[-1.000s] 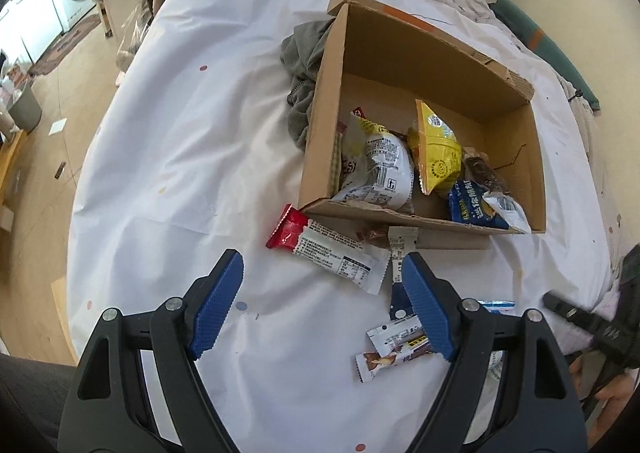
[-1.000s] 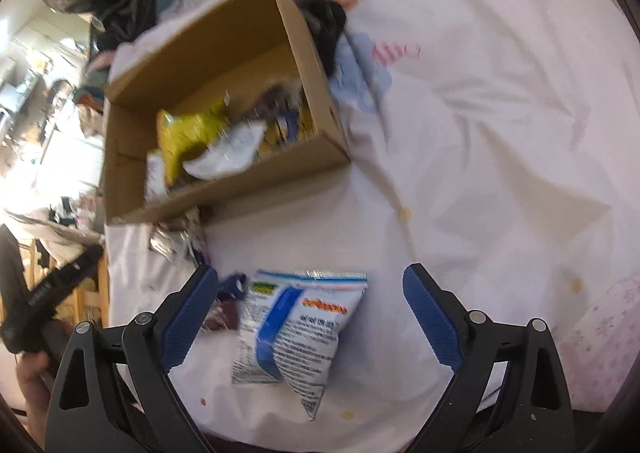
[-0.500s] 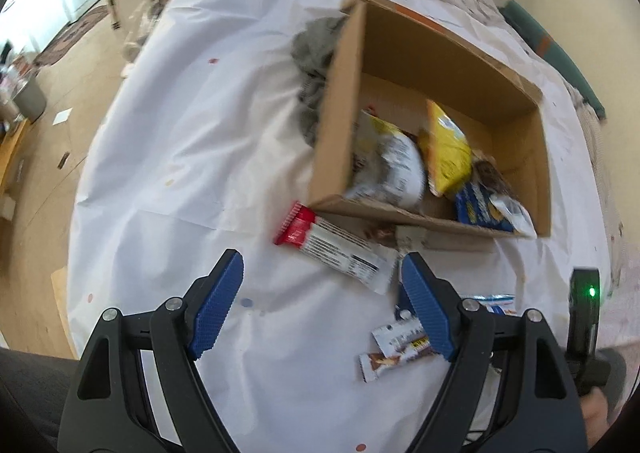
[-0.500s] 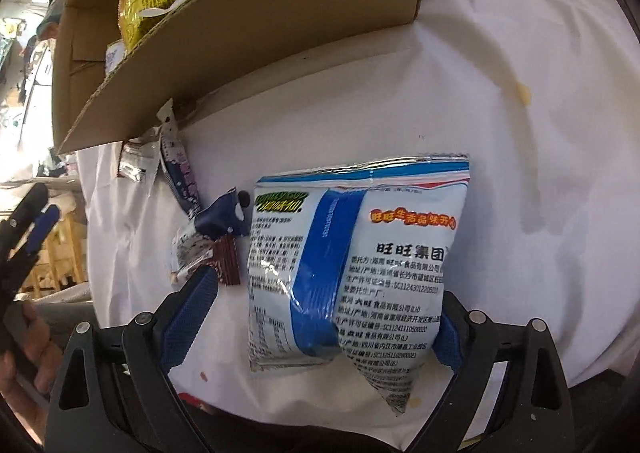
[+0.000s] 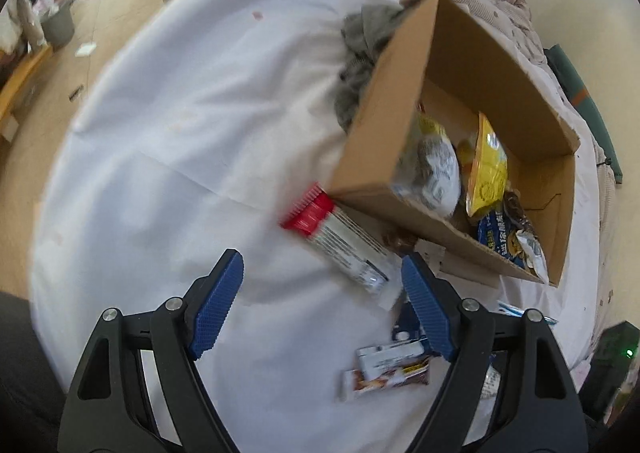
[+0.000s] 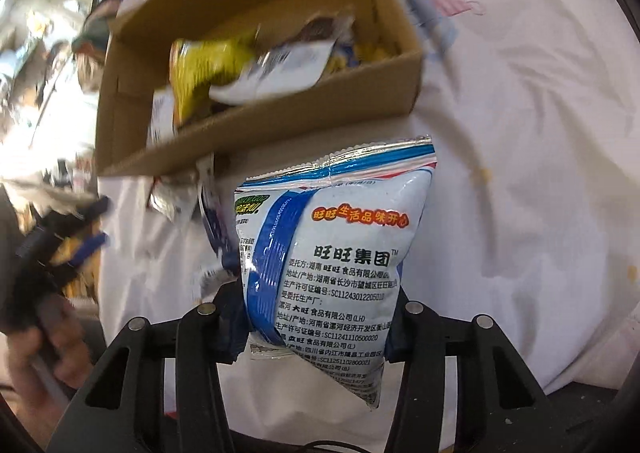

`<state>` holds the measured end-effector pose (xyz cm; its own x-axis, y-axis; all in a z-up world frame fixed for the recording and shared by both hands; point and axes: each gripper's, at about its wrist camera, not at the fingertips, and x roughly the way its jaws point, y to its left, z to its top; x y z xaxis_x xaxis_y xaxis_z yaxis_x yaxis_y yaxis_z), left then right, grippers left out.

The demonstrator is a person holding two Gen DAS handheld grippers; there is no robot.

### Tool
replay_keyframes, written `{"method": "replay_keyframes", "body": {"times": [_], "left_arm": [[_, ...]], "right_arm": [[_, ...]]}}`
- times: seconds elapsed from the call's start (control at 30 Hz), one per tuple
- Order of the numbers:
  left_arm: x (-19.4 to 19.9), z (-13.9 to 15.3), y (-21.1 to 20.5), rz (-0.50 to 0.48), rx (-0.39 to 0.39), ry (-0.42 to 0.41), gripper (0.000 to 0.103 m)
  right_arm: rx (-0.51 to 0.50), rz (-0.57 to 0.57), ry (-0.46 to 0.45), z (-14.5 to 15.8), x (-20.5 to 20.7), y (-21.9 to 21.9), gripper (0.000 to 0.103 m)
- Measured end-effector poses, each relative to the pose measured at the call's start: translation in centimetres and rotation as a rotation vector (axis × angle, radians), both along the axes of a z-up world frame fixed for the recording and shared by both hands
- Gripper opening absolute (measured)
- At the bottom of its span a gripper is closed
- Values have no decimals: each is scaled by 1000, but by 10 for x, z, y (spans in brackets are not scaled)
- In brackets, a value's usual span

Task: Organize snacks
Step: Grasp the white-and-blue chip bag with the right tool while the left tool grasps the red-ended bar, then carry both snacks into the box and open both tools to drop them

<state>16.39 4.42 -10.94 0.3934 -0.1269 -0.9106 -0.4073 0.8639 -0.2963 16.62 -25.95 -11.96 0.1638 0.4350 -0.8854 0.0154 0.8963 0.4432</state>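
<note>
the right gripper point(image 6: 316, 317), wide open a second ago, is closing its jaws on the blue-and-white snack bag point(image 6: 332, 265), now raised off the white sheet point(image 6: 520, 173), ready for the cardboard box point(image 6: 260, 121) beyond. the left gripper point(image 5: 322, 309) points steeply down, released and empty, near the red-ended bar point(image 5: 336, 241).

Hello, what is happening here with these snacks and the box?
A person is sorting snacks on a white sheet with two hand-held grippers. The right gripper jaws are closing on a blue-and-white snack bag in front of the cardboard box, which already holds several packets. The left gripper is open above a red-ended bar lying beside the box.
</note>
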Motion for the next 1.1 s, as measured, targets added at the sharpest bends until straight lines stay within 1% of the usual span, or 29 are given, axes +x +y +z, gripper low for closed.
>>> {"method": "replay_keyframes", "body": {"times": [0.07,0.13,0.27,0.3,0.33,0.37,0.43,0.47,0.53,0.57,0.63,0.67,0.77,0.87,0.97,1.1], "left_arm": [[5,-18,-10,46,-49,12,79],[10,-31,-15,103,-80,7,79],[21,-50,-19,196,-25,-12,78],[24,-53,-20,196,-1,-5,72],[27,-56,-23,185,35,12,68],[30,-57,-27,162,79,22,61],[30,-57,-32,125,126,37,51],[28,-57,-35,90,152,40,43],[23,-57,-35,57,157,35,39],[20,-56,-32,39,158,35,35],[15,-55,-27,25,159,40,29],[10,-53,-23,14,148,43,28],[-2,-45,-18,-18,157,56,28],[-11,-37,-21,-74,149,72,28],[-26,-20,-26,-134,181,52,28],[-37,7,-43,-207,235,-1,28]], "right_arm": [[11,-17,-4,2,0,-9,51],[19,-26,-8,4,1,-15,51],[32,-49,-12,6,0,-20,51],[37,-56,-13,7,-1,-21,51],[41,-60,-14,7,-1,-22,51],[43,-63,-16,6,-3,-23,51],[52,-66,-16,5,-6,-24,51],[59,-68,-14,5,-9,-29,51],[72,-66,-17,6,-10,-29,51],[78,-62,-21,8,-9,-26,51],[84,-52,-28,12,-5,-20,51],[87,-47,-32,14,-5,-19,51],[100,-40,-28,15,-6,-18,51],[108,-31,-29,16,-7,-17,51],[122,-21,-31,18,-9,-16,51],[134,13,-18,19,-11,-9,51]]}}
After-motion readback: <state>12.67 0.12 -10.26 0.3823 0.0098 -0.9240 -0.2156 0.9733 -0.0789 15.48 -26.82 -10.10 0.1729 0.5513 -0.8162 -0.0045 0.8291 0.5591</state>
